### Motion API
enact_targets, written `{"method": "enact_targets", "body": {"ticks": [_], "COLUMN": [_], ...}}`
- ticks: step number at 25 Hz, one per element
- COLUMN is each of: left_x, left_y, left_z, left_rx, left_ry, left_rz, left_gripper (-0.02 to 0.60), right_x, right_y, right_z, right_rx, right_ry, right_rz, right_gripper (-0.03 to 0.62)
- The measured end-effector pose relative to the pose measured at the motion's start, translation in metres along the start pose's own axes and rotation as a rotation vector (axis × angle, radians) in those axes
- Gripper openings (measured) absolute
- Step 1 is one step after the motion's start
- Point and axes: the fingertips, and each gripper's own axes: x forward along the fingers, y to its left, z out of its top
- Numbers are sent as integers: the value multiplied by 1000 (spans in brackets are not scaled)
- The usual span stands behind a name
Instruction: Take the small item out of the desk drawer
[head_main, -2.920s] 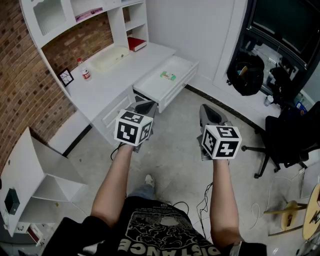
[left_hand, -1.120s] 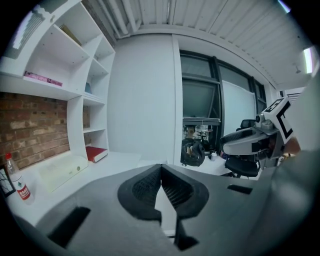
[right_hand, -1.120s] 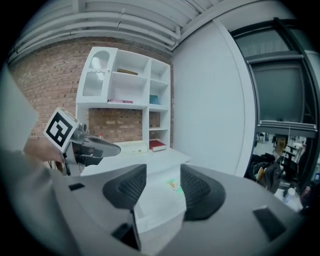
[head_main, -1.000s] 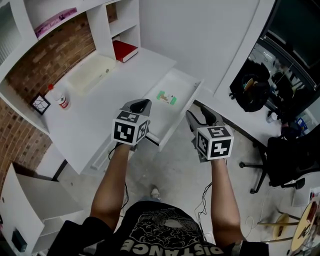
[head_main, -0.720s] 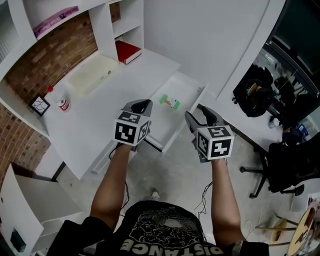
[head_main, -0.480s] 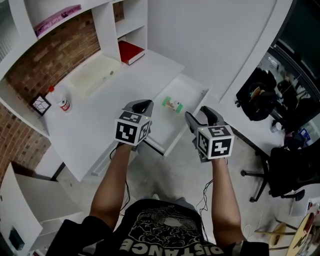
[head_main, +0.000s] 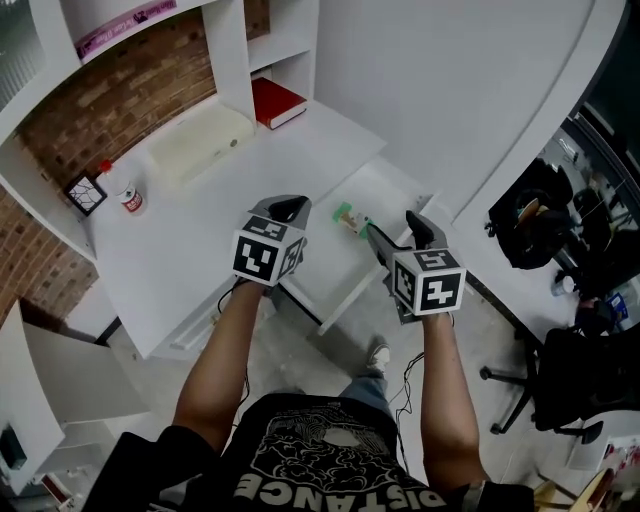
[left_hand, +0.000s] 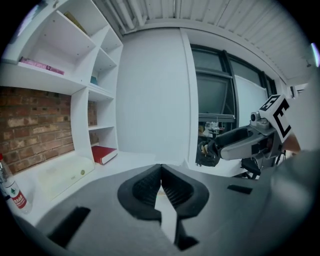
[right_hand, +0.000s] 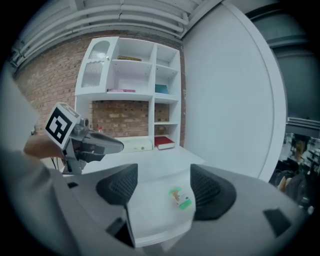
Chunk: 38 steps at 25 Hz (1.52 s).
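Observation:
The small item (head_main: 350, 217), a green and white packet, lies in the open white desk drawer (head_main: 345, 262). My right gripper (head_main: 393, 231) hovers over the drawer's near right side, just short of the packet. Its jaws are opening and nothing is between the pads. In the right gripper view the packet (right_hand: 180, 197) lies on the drawer floor (right_hand: 150, 212), beyond the spread jaws of my right gripper (right_hand: 164, 189). My left gripper (head_main: 290, 207) hangs over the desk top beside the drawer. It (left_hand: 161, 182) is shut and holds nothing.
On the desk top (head_main: 200, 230) stand a cream tray (head_main: 200, 140), a red book (head_main: 277, 101), a small bottle (head_main: 128, 198) and a small frame (head_main: 85, 190). White shelves rise behind. A black bag (head_main: 535, 215) and an office chair (head_main: 590, 370) are on the right.
Both grippers have moved closer to the desk. The right one now reaches over the open drawer, near the packet, and its jaws stand wider apart. The left stays shut.

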Motion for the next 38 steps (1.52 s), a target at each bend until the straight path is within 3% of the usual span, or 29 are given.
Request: {"method": "enact_targets", "body": {"ticks": [15,23,33,38], "left_x": [66,82,75,78], "left_y": [22,23,25,23], "left_z": [16,17,-20,-54], "left_rx": [-117,-182,-258,-312], "left_ry": [55,72,89,96], "left_rz": [271,396,531,563], "left_gripper": [8,8,8,8], "right_x": [94,131,166,187], "right_y": [-82,-98,-95,-92], "right_z": [14,10,-23,-46], "right_rx": [-80,-134,-182,-201], "right_ry": [64,112,246,314], "right_rz": [296,441,595,625], "right_gripper": [347,377,405,410]}}
